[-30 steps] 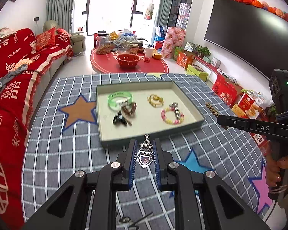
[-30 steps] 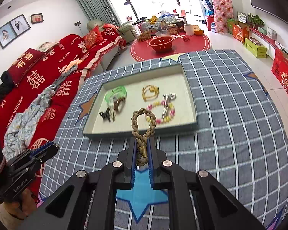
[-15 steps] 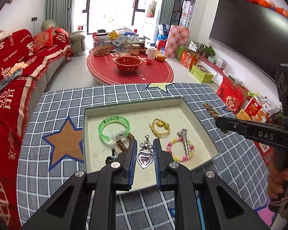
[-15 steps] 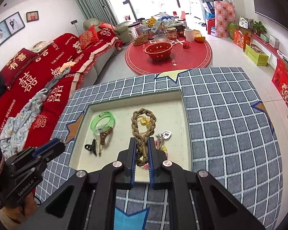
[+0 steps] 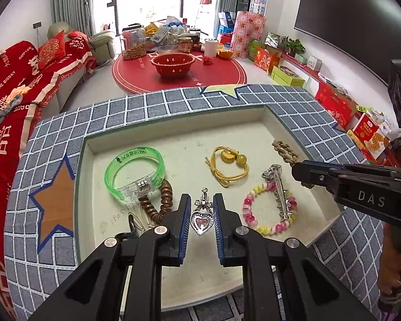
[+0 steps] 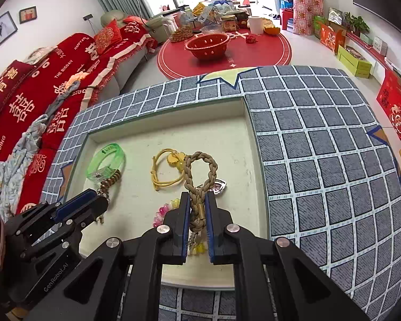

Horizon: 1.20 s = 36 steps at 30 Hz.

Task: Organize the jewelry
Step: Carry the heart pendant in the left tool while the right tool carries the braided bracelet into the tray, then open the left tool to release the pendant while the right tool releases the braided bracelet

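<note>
Grey checked cloth with stars (image 5: 53, 139) covers the round table under me, and both my grippers have moved forward since a second ago: then they hung short of the tray's near wall, now they hang over the cream tray (image 5: 179, 131) itself. My left gripper (image 5: 201, 220) is pinched narrow on the silver heart pendant (image 5: 201, 220), which hangs above the tray's near floor. My right gripper (image 6: 196, 218) is clamped on the braided brown cord loop (image 6: 199, 172), its loop standing out over the yellow cord bracelet (image 6: 164, 172) and a silver heart charm (image 6: 219, 186). Below my right fingers lies the pink and yellow bead bracelet (image 5: 267, 208). Left of it sits the brown coil bracelet (image 5: 161, 200), touching the green bangle (image 5: 135, 172). Beyond the table, a red colander (image 5: 173, 63) rests on a red round mat (image 5: 179, 76).
</note>
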{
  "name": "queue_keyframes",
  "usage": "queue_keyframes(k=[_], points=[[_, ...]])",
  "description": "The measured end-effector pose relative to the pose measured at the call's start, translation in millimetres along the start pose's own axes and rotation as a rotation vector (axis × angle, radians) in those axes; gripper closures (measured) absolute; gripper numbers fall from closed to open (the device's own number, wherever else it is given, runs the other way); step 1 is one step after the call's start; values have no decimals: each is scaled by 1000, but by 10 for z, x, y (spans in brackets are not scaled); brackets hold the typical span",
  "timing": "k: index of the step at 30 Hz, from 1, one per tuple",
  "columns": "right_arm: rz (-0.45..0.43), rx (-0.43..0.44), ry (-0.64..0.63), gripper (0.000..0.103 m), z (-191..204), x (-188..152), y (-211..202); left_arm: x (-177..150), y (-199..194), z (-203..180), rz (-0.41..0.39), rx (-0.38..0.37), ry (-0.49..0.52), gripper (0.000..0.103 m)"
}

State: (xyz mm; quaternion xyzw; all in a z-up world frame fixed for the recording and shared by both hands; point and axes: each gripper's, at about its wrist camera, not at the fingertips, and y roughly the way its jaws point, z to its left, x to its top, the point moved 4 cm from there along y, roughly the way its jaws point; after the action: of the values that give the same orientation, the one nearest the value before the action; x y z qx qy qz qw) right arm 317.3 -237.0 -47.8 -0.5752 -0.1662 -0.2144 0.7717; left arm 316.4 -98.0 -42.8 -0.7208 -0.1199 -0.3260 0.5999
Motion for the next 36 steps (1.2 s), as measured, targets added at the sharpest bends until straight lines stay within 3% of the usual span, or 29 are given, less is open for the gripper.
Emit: queue_keyframes(k=[21, 24, 26, 27, 36], points=[[54, -15, 20, 87, -55, -127, 281, -107, 269, -44, 44, 66, 26, 72], [63, -10, 23, 77, -60, -133, 288, -99, 250, -38, 38, 72, 22, 72], [61, 2, 35, 55, -72, -139, 281, -98, 221, -37, 29, 77, 21, 72], [54, 13, 42, 52, -76, -140, 264, -98, 206, -34, 25, 79, 21, 72], [-19, 72, 99, 44, -100, -79, 24, -64, 49, -2, -13, 102, 16, 72]])
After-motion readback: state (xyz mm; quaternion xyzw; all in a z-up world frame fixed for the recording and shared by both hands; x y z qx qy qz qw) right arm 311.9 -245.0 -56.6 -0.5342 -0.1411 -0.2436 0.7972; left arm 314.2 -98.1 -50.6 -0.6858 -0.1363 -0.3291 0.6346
